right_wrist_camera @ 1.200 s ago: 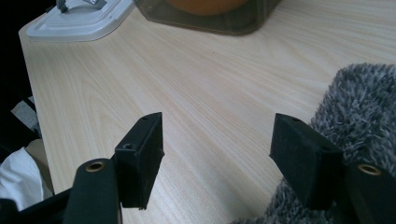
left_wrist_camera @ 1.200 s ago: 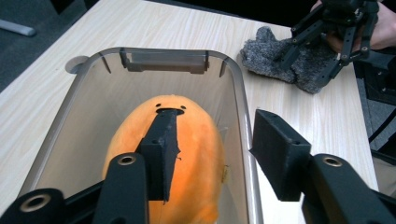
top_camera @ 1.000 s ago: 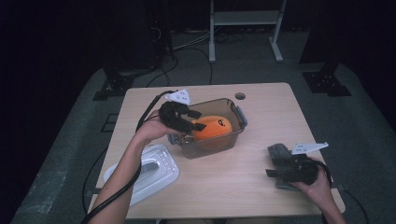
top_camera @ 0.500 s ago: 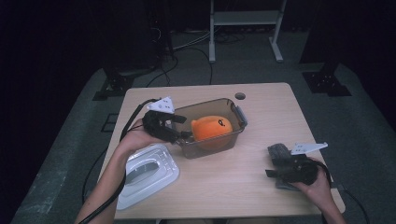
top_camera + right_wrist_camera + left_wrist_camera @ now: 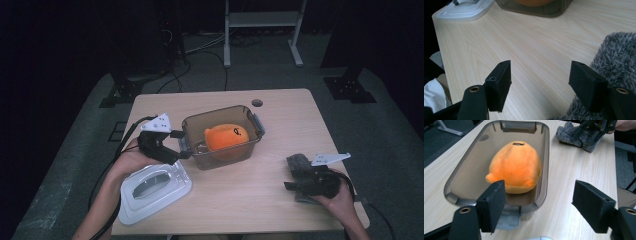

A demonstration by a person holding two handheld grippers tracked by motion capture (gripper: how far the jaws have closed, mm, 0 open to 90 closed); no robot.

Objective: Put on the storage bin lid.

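At the near left lies the white lid (image 5: 155, 192); the left gripper (image 5: 176, 145), jaws apart and just been opening with nothing between them, should reach it next and seat it squarely on the brown container (image 5: 190, 131). Inside sits the round orange plush (image 5: 226, 136). At the right, the right gripper (image 5: 296, 181) hovers, jaws apart, by a grey cloth (image 5: 299, 162).

1 orange plush toy (image 5: 226, 137), 1 brown tub (image 5: 196, 128), 1 white lid (image 5: 155, 191), 1 grey cloth (image 5: 298, 162), 2 tools.
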